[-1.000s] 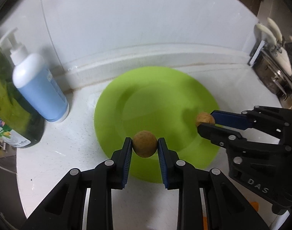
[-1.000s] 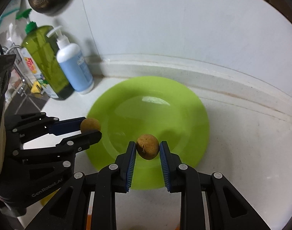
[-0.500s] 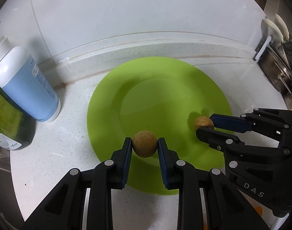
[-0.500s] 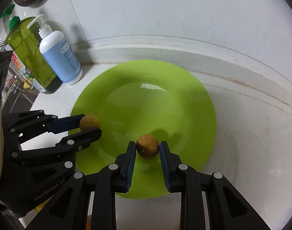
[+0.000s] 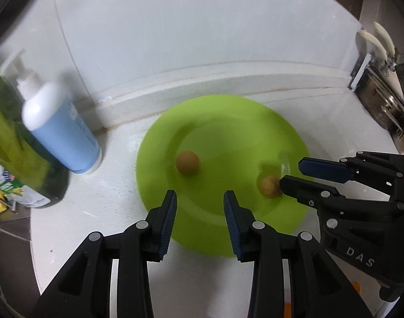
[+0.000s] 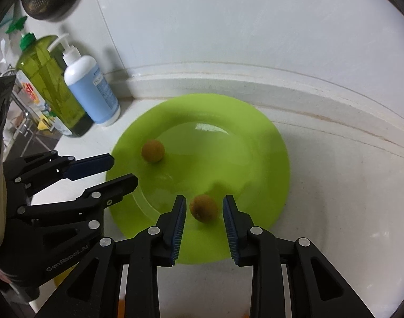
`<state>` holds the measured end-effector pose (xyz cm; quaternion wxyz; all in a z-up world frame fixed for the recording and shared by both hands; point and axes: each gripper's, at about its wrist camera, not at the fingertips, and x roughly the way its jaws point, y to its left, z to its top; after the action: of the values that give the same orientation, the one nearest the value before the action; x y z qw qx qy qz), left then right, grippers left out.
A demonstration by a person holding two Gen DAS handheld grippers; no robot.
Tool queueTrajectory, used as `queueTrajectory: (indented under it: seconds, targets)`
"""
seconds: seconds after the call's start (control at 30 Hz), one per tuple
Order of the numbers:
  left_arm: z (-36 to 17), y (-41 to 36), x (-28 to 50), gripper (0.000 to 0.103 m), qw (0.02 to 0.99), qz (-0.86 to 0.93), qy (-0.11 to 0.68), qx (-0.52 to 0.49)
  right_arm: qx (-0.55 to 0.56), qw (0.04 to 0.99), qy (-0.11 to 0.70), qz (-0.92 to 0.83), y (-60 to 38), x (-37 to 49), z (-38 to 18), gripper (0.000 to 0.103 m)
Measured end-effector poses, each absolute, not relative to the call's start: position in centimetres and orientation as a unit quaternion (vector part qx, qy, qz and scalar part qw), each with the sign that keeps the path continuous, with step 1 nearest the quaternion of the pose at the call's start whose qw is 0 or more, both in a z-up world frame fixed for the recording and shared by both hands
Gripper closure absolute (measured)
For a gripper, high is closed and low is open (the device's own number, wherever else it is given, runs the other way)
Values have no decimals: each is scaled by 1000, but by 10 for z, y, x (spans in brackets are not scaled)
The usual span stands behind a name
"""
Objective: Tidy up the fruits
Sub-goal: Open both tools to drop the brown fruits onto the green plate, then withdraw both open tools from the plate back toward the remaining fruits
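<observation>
A lime-green plate lies on the white counter. Two small round brown fruits rest on it. One fruit lies just beyond my left gripper, whose jaws are opening with nothing between them. The other fruit sits on the plate between the blue pads of my right gripper. Those jaws are opening too, and a gap shows on each side of the fruit.
A white-and-blue pump bottle and a green bottle stand left of the plate. A raised ledge meets the wall behind it. A metal rack with utensils is at the far right.
Both grippers have let go of their fruits, which now lie on the plate. The left gripper has drawn back and up from its fruit.
</observation>
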<state>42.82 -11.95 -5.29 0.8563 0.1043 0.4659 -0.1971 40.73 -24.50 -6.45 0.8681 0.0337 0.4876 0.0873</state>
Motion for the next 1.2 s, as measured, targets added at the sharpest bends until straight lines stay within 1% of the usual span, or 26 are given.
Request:
queueTrajectory:
  seconds: [0.07, 0.33, 0.4, 0.47, 0.5, 0.53, 0.67, 0.73, 0.87, 0.93, 1.0, 1.1, 1.2]
  targets:
    - [-42, -116, 418, 61, 864, -195, 452, 100, 38, 874, 476, 86, -246, 400, -57, 73]
    - [-1, -105, 373, 58, 892, -194, 396, 101, 51, 901, 424, 80, -255, 356, -22, 73]
    - [7, -103, 360, 55, 898, -194, 381, 102, 51, 907, 412, 77, -257, 343, -14, 73]
    - [13, -102, 348, 53, 904, -192, 367, 105, 49, 913, 399, 74, -259, 328, -5, 70]
    - [16, -101, 341, 52, 907, -191, 361, 107, 48, 915, 394, 72, -259, 322, -3, 66]
    - [18, -99, 333, 51, 909, -191, 354, 109, 46, 918, 388, 71, -260, 315, 0, 65]
    - [29, -94, 301, 46, 917, -193, 332, 110, 39, 926, 369, 67, -261, 289, 10, 63]
    - [33, -92, 287, 44, 919, -194, 324, 112, 36, 931, 358, 67, -257, 274, 15, 60]
    - [41, -86, 263, 39, 924, -196, 313, 100, 31, 936, 343, 66, -252, 251, 21, 59]
    - [44, -83, 252, 38, 927, -194, 307, 95, 32, 938, 338, 66, -250, 238, 24, 53]
    - [46, -80, 240, 36, 930, -189, 300, 94, 28, 942, 330, 63, -247, 227, 26, 51]
    - [45, -74, 226, 34, 933, -186, 294, 95, 18, 946, 320, 55, -244, 212, 27, 47]
    - [41, -69, 209, 33, 935, -182, 288, 98, 13, 948, 313, 49, -243, 199, 27, 47]
